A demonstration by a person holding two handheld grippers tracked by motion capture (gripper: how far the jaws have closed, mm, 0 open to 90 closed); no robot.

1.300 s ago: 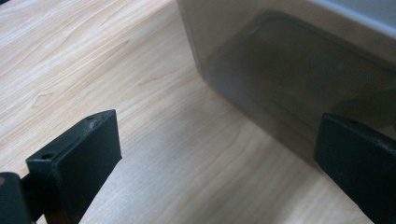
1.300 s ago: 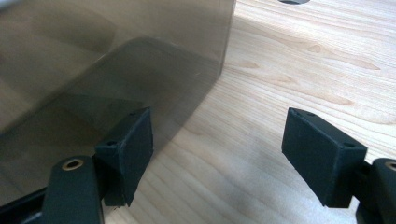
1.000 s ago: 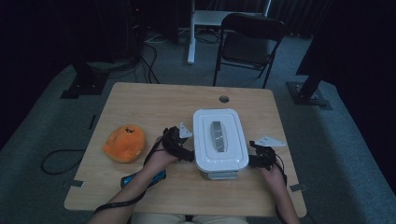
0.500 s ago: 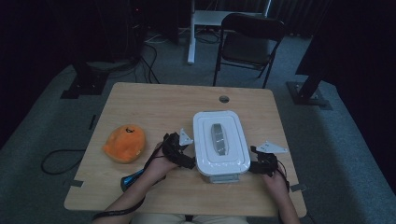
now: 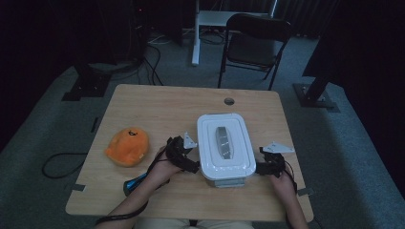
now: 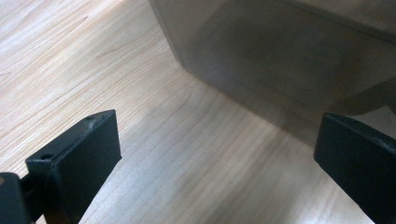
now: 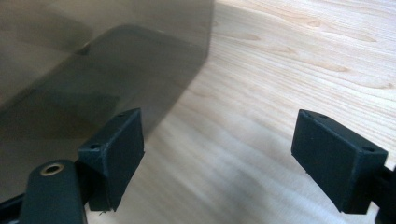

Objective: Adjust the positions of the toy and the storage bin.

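Box: white lidded box (image 5: 223, 148), near centre of surface (image 5: 157, 107).
Left gripper (image 5: 184, 155): jaws wide, beside box.
Right gripper (image 5: 267, 164): jaws wide.
Advice: probably press both sides evenly.

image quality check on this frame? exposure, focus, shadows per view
High view: dim, underexposed, room beyond the table near black; the white lidded container is the brightest thing. Left gripper view: wood grain sharp, container wall close, grey and blurred, soft shadow at its base. Right gripper view: brightly lit wood at upper right, container a dark, defocused mass; jaws sharp.
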